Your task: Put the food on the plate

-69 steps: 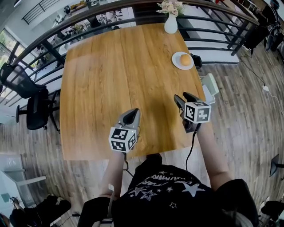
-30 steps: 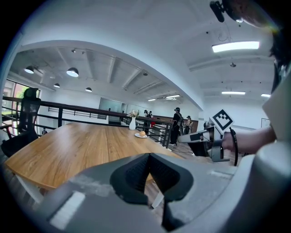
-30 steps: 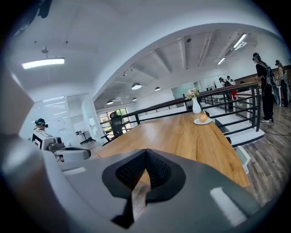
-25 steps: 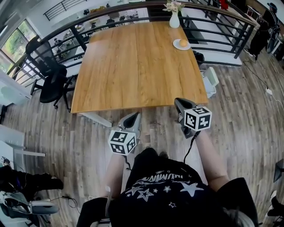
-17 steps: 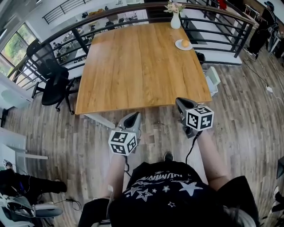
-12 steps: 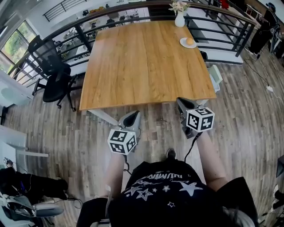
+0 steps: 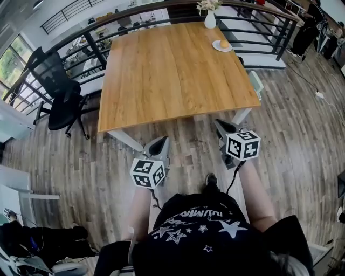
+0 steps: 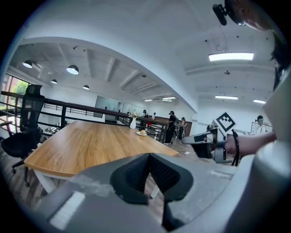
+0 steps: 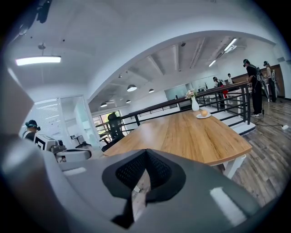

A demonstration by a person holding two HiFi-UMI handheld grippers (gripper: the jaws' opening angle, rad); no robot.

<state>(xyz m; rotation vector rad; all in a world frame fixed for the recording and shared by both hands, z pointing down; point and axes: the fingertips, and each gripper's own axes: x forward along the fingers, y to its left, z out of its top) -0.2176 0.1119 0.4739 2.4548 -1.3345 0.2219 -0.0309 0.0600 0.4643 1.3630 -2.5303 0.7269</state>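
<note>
the task looks done: the orange food [image 7: 223,43] already sits on the plate [image 7: 216,48], far ahead across the table [image 7: 172,75], while left gripper [image 7: 159,145] and right gripper [image 7: 222,128] hang pinched together, empty.

A wooden table [image 7: 172,70] on white legs stands on a plank floor [image 7: 302,124]. A white vase [image 7: 209,20] of flowers stands upright near the table's far edge, just before a black railing [image 7: 135,15]. A black office chair [image 7: 56,89] sits off the table's left side. People [image 9: 254,86] stand far off near the railing.
</note>
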